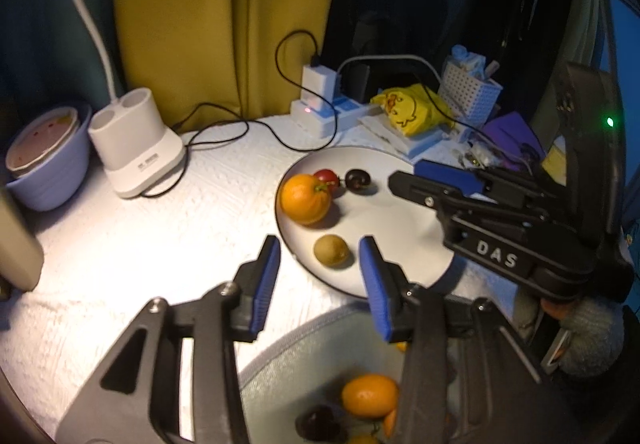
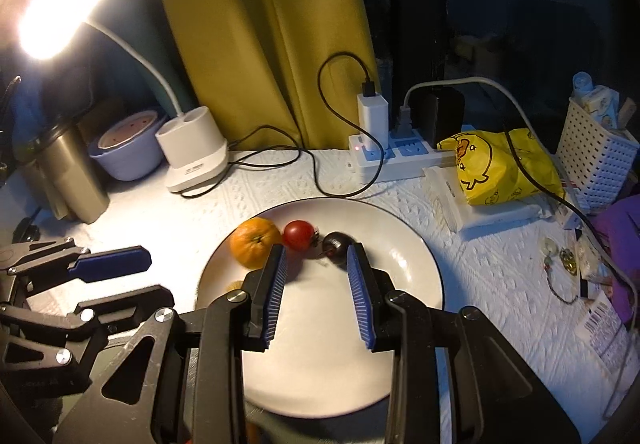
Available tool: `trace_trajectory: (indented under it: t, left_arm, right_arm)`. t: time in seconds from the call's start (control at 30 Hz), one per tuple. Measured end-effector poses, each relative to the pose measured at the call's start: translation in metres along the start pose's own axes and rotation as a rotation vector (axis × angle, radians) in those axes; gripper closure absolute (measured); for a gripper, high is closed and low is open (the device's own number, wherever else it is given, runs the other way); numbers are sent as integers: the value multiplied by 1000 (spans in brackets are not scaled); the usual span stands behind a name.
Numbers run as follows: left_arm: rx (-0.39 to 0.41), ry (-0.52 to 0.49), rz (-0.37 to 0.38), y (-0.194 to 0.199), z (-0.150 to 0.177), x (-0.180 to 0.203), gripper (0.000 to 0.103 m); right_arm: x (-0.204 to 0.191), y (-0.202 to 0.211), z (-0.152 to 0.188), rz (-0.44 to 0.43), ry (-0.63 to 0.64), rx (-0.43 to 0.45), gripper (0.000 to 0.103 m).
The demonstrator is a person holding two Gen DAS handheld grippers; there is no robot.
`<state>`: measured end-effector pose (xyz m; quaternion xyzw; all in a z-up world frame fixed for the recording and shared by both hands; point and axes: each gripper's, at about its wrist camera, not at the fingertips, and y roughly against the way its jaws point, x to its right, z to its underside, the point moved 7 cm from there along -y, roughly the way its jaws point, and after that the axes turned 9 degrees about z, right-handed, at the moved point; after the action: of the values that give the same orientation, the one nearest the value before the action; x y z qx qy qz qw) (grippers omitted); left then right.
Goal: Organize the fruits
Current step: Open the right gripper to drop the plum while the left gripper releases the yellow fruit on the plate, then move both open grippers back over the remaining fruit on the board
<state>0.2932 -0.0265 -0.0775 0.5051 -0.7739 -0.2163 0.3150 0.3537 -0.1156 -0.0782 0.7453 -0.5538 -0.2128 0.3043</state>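
Left claw is hovering wide open and empty above the near rim of the white plate, with the kiwi showing between its blue pads. Right claw is likewise standing open over the plate, gripping nothing; its right pad is sitting just beside the dark cherry.

On the plate: orange at the left edge, cherry tomato touching it behind, dark cherry near that, kiwi alone toward the near rim.

A grey bowl is lying under the left claw, just beside the plate, holding a small orange citrus and a dark fruit; other contents are too blurred to name.

The bench is carrying a white textured cloth. Lit desk lamp, power strip and yellow duck-print bag are standing behind the plate.
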Motion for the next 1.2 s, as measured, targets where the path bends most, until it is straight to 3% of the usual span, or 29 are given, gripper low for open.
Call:
trace_trajectory:
  t: [0.9, 0.97, 1.03, 1.2]
  left_arm:
    - [74, 15, -19, 77, 53, 20, 60]
    - [78, 23, -19, 82, 58, 18, 60]
    - [80, 32, -22, 85, 63, 17, 60]
    - [86, 51, -26, 95, 74, 12, 59]
  right_arm:
    - [-48, 91, 57, -26, 38, 8, 69]
    - [-52, 95, 61, -27, 43, 7, 66]
    - [-57, 98, 66, -30, 42, 3, 57]
    - [-70, 103, 76, -42, 58, -11, 56]
